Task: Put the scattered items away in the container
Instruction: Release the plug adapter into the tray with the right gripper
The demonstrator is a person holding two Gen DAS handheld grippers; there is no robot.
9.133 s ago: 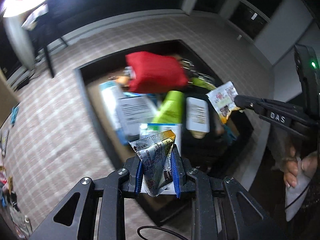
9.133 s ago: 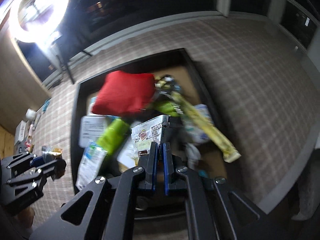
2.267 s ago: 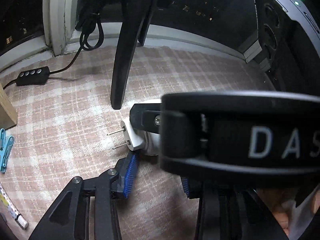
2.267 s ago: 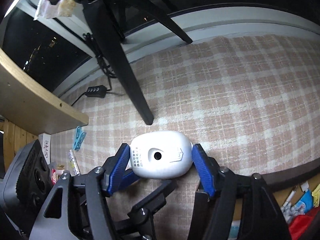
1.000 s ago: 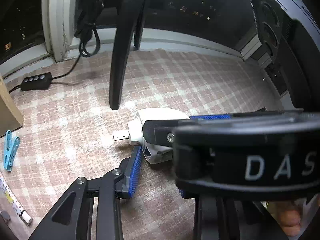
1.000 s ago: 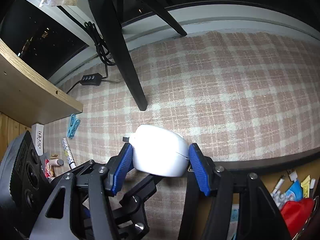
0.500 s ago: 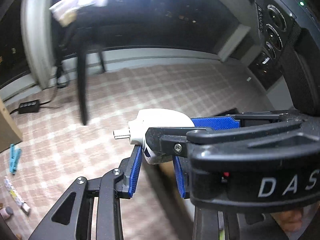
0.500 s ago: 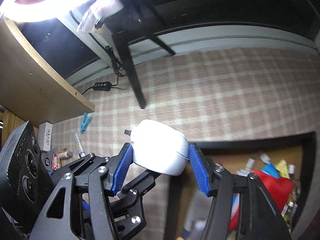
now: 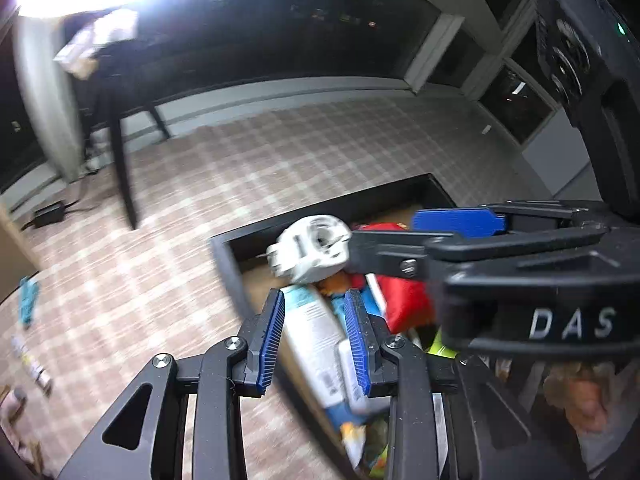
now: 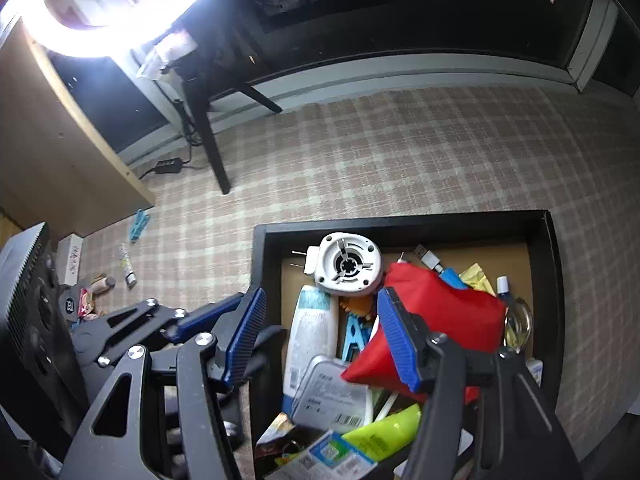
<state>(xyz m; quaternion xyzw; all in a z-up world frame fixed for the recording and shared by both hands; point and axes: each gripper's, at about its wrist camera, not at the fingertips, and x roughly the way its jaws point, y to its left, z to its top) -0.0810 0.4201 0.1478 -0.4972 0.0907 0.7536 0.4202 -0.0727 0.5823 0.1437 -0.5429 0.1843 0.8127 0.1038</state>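
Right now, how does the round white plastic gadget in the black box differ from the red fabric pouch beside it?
The round white plastic gadget is hard, rounded and moulded, with metal prongs at its side; the red fabric pouch is soft and creased. The gadget is smaller and lies at the back left corner of the black box; the pouch is bigger and sprawls over other items mid-box. Both lie inside the box, and neither gripper holds them.
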